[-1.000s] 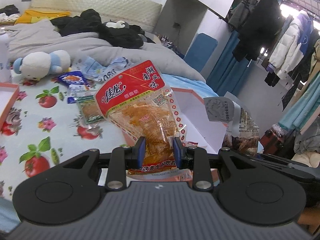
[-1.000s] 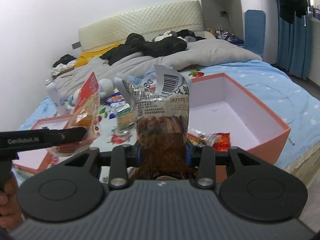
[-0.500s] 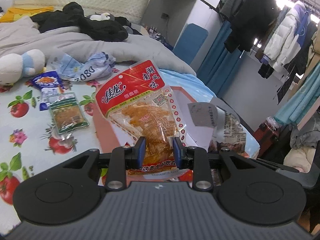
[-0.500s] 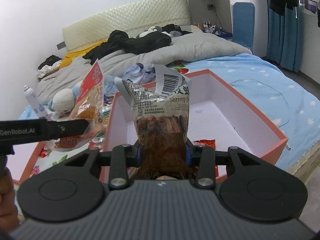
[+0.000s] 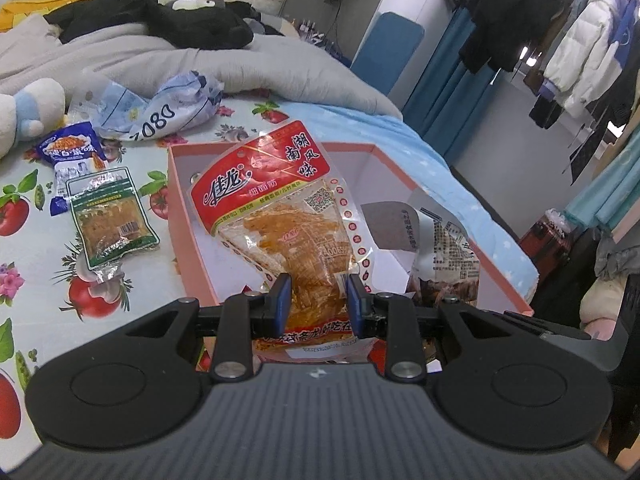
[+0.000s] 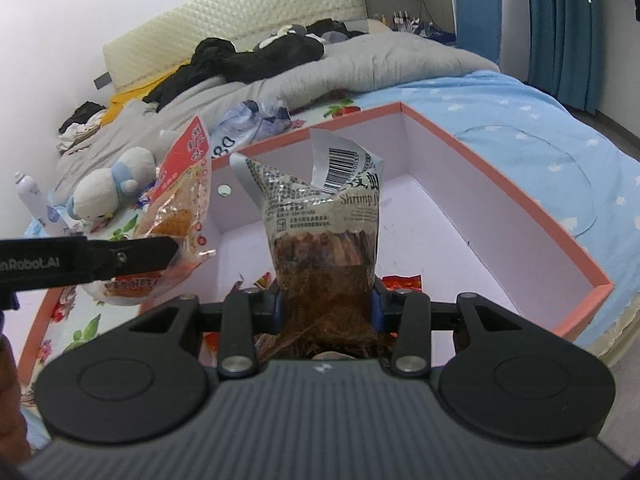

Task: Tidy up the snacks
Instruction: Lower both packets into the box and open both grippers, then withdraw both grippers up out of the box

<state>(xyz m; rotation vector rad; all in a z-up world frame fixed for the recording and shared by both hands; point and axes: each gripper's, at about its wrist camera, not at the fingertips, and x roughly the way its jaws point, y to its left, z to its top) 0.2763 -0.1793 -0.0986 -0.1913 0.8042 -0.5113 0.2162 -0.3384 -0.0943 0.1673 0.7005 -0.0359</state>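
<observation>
Both hands have swung across from the flowered cloth on the bed and now hang over the open pink box (image 6: 500, 184), which a second ago lay off to one side of both views. The left gripper (image 5: 316, 300) has its fingers clenched on the lower part of the red-topped snack bag (image 5: 280, 216), holding it upright above the box's near left corner. The right gripper (image 6: 326, 304) grasps the silver shrimp snack bag (image 6: 324, 236) low down, just beside it and over the box's floor. A red packet (image 6: 400, 281) already lies in the near end of the box. A green packet (image 5: 110, 220) and a blue packet (image 5: 70, 156) wait on the cloth left of the box, near a plush toy (image 6: 108, 188). Since both bags are now above the box, I'd judge the carrying done and the setting down next, with the two loose packets to follow.
</observation>
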